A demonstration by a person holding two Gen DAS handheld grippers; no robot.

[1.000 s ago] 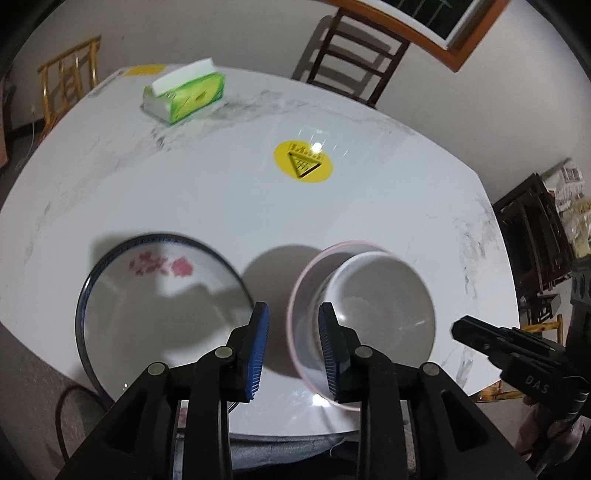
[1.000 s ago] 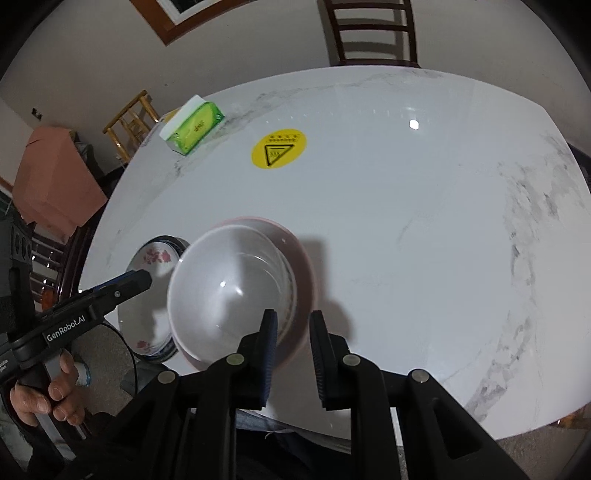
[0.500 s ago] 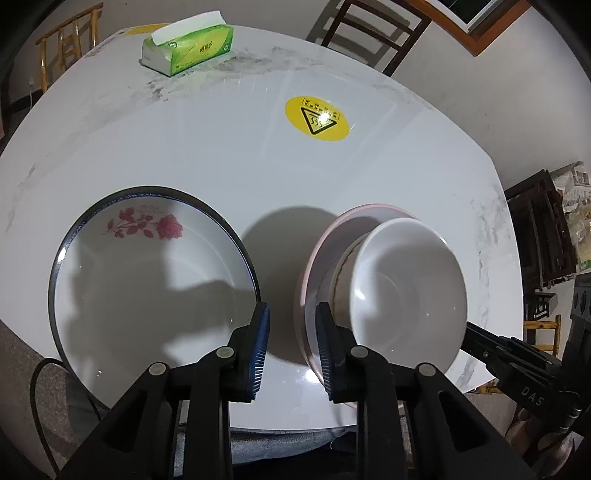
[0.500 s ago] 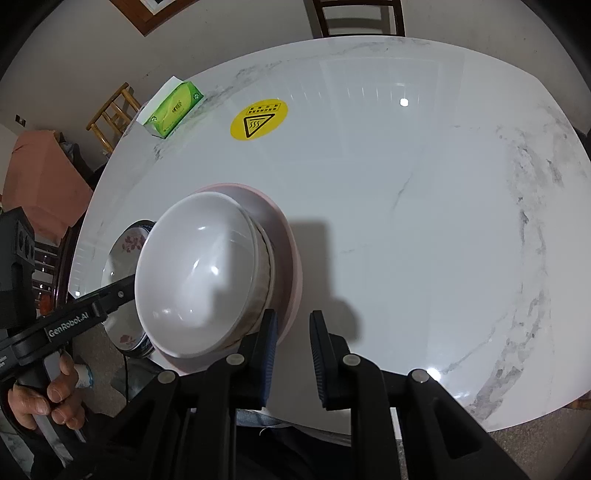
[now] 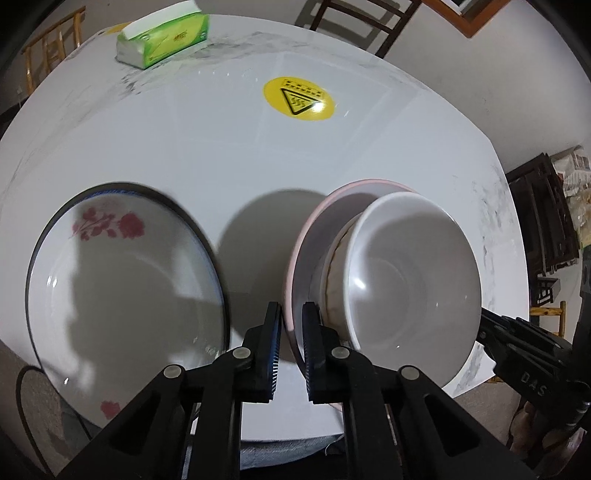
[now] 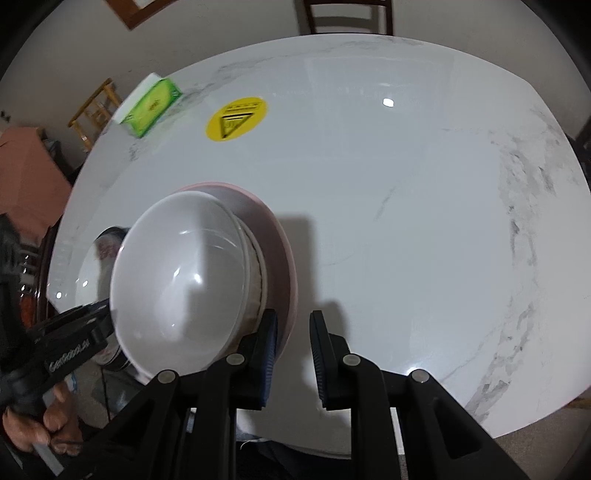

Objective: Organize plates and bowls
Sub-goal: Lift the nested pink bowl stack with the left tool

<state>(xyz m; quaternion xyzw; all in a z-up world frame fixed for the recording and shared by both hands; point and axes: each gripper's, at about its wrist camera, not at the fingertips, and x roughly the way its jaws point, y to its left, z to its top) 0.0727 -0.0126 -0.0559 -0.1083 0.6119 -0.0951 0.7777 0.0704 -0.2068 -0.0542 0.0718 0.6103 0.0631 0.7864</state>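
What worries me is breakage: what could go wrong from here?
1. The left gripper pinches only the thin rim of the pink plate, which carries the stacked bowls; lifted like this, it might slip or tilt.
2. The right gripper straddles the opposite rim with its jaws open; lifting before it closes could tip the bowls off.
3. The flowered plate lies close beside the left gripper and might get knocked.

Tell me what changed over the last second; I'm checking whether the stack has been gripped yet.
The left gripper came down and its jaws closed on the near rim of the pink plate. The right gripper also sank toward that plate's other side, jaws as narrowly apart as before, not clamping. The white bowl in the pink plate, the flowered plate and the tissue box stayed put.
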